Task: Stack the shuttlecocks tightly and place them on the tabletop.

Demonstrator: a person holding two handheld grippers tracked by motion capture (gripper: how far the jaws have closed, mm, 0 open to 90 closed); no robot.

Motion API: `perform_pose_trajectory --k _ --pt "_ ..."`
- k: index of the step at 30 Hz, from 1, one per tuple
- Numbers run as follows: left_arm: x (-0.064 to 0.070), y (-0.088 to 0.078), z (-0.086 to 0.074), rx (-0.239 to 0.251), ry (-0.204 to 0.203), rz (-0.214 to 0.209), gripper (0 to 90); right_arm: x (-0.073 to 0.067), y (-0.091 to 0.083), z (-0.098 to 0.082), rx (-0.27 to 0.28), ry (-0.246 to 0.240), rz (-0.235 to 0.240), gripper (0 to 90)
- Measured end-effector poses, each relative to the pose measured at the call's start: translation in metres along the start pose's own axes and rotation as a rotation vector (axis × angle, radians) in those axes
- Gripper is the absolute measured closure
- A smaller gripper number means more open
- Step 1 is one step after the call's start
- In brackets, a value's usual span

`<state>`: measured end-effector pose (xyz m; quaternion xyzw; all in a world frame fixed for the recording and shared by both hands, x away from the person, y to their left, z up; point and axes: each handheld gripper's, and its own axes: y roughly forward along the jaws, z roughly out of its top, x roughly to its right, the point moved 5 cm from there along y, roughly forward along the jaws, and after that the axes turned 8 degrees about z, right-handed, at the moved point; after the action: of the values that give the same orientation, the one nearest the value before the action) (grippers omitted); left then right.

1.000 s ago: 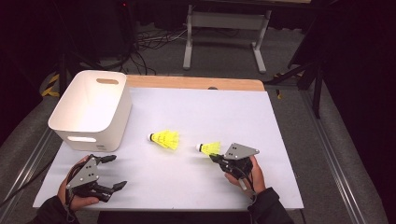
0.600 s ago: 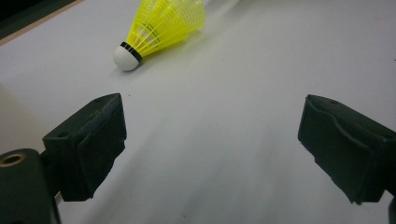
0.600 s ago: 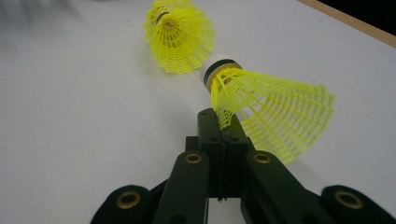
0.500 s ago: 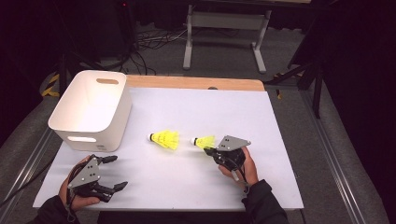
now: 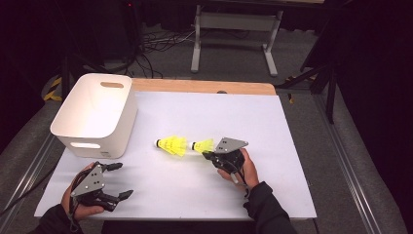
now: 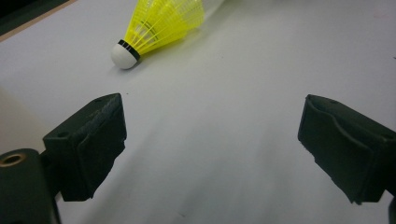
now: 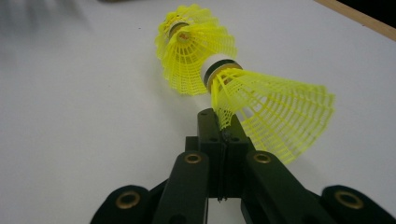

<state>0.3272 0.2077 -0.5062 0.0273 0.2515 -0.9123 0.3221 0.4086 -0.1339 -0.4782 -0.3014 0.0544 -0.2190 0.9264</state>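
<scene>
Two yellow shuttlecocks mid-worktop (image 5: 292, 126): one (image 5: 202, 145) pinched by its skirt edge in right claw (image 5: 210, 155), cork poking the lying one's (image 5: 170, 145) skirt. Thin grip, likely slip or shove. Left claw (image 5: 122, 180) released, idle.

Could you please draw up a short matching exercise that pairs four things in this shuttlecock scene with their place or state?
Things:
1. white bin
2. left gripper
3. right gripper
4. loose shuttlecock

Places or states:
A. jaws wide apart with nothing between them
B. lying on its side mid-table, cork toward the bin
C. shut on the skirt of a held shuttlecock
D. standing at the table's far left corner

Pairs: 1-D, 2-A, 3-C, 4-B
</scene>
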Motion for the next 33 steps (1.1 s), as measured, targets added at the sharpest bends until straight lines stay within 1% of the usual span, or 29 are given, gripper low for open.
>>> perform_pose_trajectory --k 9,21,23,33 --pt "0.000 0.000 0.000 0.000 -0.005 -0.004 8.6 -0.001 0.020 0.005 -0.020 0.003 0.023 90.0" --pt "0.001 0.000 0.000 -0.003 -0.001 -0.004 8.9 -0.004 0.037 0.010 -0.028 0.005 0.040 89.8" --pt "0.001 0.000 0.000 0.001 -0.007 -0.003 9.0 -0.005 0.040 0.012 -0.025 0.006 0.045 89.8" --pt "0.001 0.000 0.000 -0.002 -0.001 -0.008 8.9 -0.005 0.050 0.016 -0.026 0.007 0.046 89.6"
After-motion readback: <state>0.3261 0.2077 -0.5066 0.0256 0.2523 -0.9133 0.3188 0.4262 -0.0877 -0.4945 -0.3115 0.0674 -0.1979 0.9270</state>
